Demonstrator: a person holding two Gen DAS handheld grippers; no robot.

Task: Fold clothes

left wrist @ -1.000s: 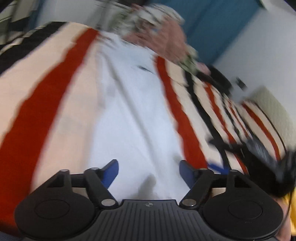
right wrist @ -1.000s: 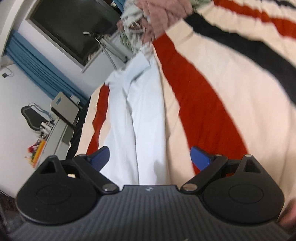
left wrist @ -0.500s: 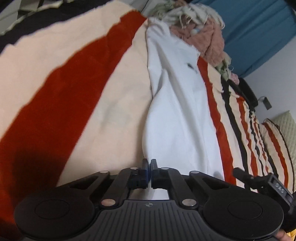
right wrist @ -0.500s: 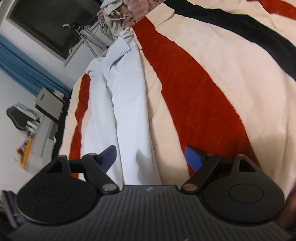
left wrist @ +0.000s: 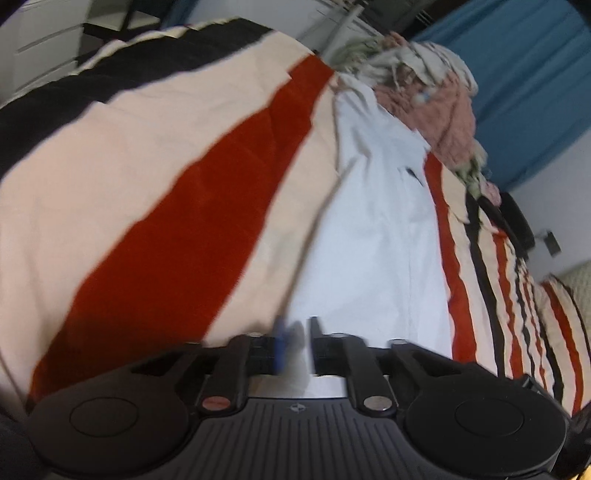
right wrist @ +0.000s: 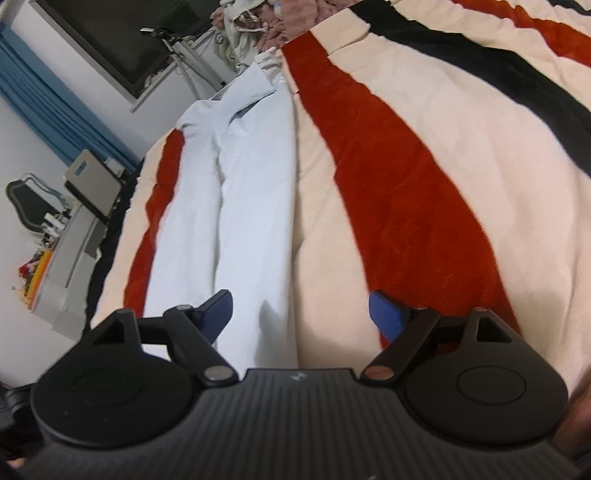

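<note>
- The left tongs [left wrist: 295,345] are pinched nearly together on the near hem of the white garment [left wrist: 373,236]; a bit of pale cloth shows between the blue pads, though this view is motion-blurred.
- The right tongs [right wrist: 301,314] stand wide, blue pads well apart, gripping nothing; the garment's near end lies just ahead of the left pad and between the two.
- The garment [right wrist: 236,192] is smooth, thin, lightly creased cloth, laid long and narrow on the bed and running straight away from both tongs. The right view shows a lengthwise fold line splitting it into two strips.
- The left view alone shows a small dark mark on the far part of the cloth; it is too blurred to read.
- Under it lies a fuzzy blanket [left wrist: 155,177] in broad cream, red and black stripes.
- At the garment's far end sits a rumpled clothes pile [left wrist: 432,96], pinkish knit and frayed pale fabric.
- Farthest off: a blue curtain [left wrist: 535,74]; only the right view shows a dark wall screen [right wrist: 122,33] and a cluttered desk [right wrist: 62,251].
</note>
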